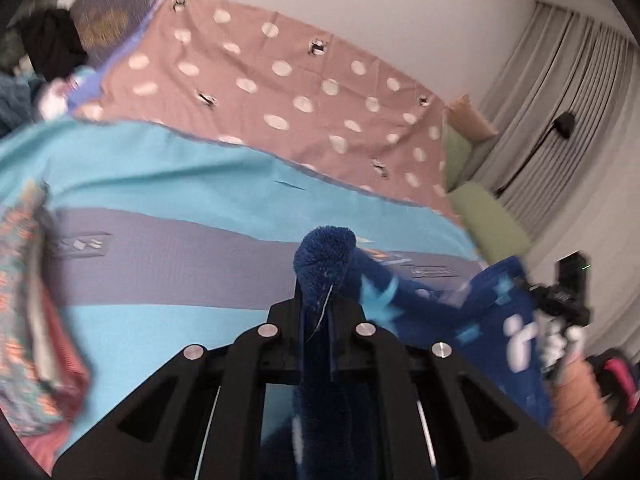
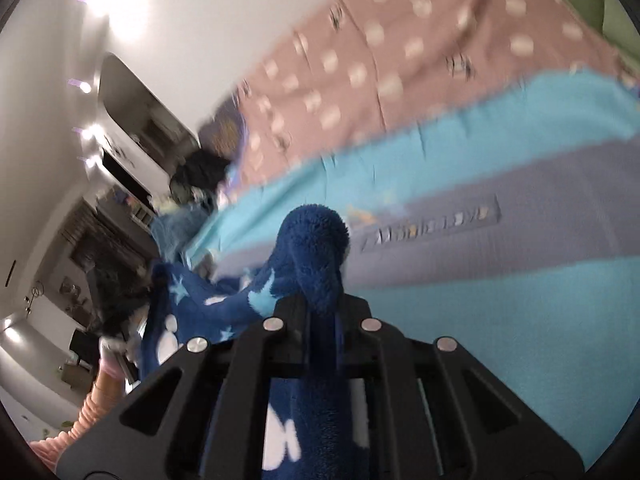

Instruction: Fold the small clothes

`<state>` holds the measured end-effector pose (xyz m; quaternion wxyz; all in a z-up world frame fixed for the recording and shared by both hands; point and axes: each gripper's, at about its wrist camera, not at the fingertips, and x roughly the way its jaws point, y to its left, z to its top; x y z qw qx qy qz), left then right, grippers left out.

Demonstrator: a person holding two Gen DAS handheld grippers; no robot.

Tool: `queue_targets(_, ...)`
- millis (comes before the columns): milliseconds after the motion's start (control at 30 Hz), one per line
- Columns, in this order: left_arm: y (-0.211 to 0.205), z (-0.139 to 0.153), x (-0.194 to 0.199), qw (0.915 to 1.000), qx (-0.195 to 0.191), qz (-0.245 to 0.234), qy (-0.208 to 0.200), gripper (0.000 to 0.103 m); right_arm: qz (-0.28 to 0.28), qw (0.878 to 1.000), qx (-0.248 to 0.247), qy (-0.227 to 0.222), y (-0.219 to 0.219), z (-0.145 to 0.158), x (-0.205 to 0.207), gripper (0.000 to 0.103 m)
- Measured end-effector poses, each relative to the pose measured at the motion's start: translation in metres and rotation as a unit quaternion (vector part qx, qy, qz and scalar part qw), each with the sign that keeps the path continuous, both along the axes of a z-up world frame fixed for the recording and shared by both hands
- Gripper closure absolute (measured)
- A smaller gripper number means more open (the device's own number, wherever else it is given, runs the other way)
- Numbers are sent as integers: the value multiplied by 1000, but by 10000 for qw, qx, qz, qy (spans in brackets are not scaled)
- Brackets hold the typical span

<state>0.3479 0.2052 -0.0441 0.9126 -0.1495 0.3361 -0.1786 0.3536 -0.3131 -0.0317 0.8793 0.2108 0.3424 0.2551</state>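
A fluffy dark blue garment (image 1: 440, 304) with light blue stars and white shapes hangs stretched in the air between my two grippers, above the bed. My left gripper (image 1: 320, 300) is shut on one edge of it, with a tuft bulging past the jaws. The right gripper (image 1: 560, 296) shows at the far right of the left wrist view, holding the other end. In the right wrist view my right gripper (image 2: 320, 300) is shut on the blue garment (image 2: 208, 308), which trails to the left.
The bed has a turquoise and grey-purple blanket (image 1: 168, 256) and a pink dotted sheet (image 1: 280, 80). A patterned garment (image 1: 28, 300) lies at the left. A pile of dark clothes (image 1: 52, 48) sits far left. Green cushions (image 1: 492, 224) and curtains (image 1: 560, 92) are at the right.
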Motion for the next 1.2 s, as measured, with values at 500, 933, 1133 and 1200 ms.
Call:
queue_targets(500, 9, 15, -88, 9990, 410, 178, 33, 47, -532, 9928, -1062, 171, 2, 3, -87, 73)
queue_targets(933, 0, -44, -244, 9957, -493, -297, 729, 34, -802, 9945, -438, 509, -30, -39, -253, 56)
queue_targets(1133, -4, -43, -242, 9971, 11, 262, 721, 94, -519, 9966, -449, 459, -1, -40, -258, 40)
queue_targets(1200, -1, -44, -243, 9964, 317, 329, 718, 94, -540, 9962, -529, 440, 3, -40, -260, 40)
